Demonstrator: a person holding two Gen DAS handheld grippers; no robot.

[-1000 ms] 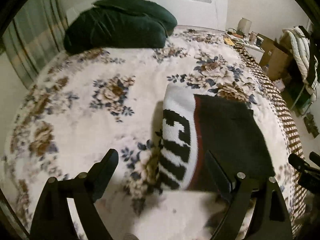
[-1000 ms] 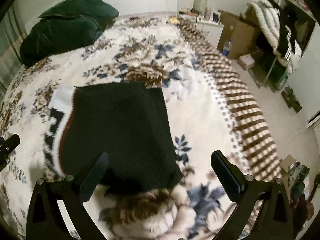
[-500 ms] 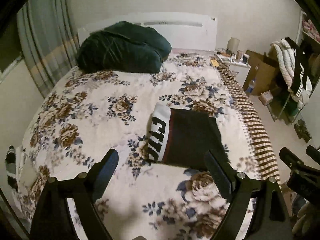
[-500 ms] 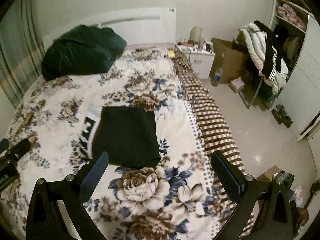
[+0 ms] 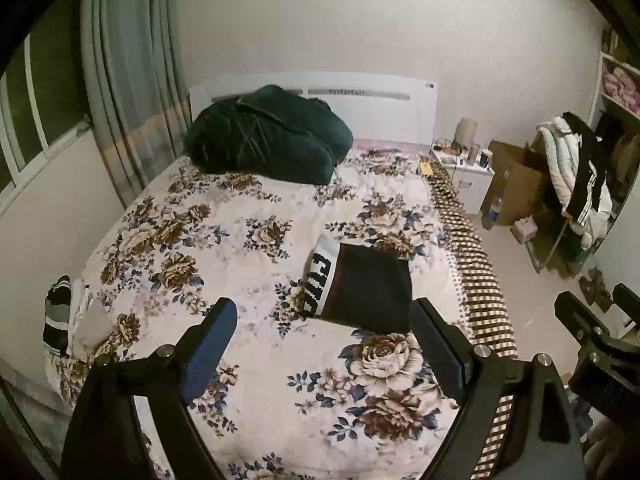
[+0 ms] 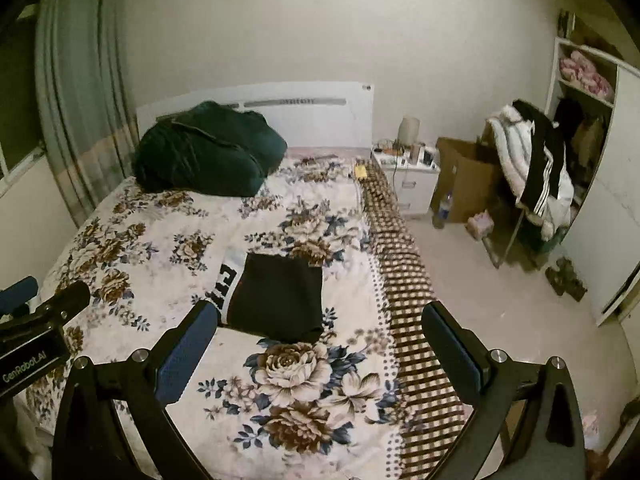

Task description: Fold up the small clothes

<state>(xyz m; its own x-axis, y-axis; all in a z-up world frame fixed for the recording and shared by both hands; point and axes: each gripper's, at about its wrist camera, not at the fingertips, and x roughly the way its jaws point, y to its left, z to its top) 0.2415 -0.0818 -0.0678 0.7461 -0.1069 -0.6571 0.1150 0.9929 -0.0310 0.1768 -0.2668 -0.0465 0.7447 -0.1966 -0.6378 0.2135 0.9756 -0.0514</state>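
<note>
A small black garment (image 5: 370,290) with a white lettered waistband lies folded flat on the floral bedspread (image 5: 224,256). It also shows in the right wrist view (image 6: 278,296). My left gripper (image 5: 322,320) is open and empty, held well above the bed, near side of the garment. My right gripper (image 6: 320,326) is open and empty, also high above the bed. The left gripper's body shows at the left edge of the right wrist view (image 6: 36,320).
A dark green bundle (image 5: 264,136) lies by the white headboard (image 5: 372,100). A folded striped item (image 5: 58,316) sits at the bed's left edge. A nightstand (image 6: 408,176), cardboard box (image 6: 464,176) and clothes rack (image 6: 532,176) stand right of the bed.
Both grippers have pulled back and up, away from the folded garment, which now looks small and far. The garment stays flat on the bed.
</note>
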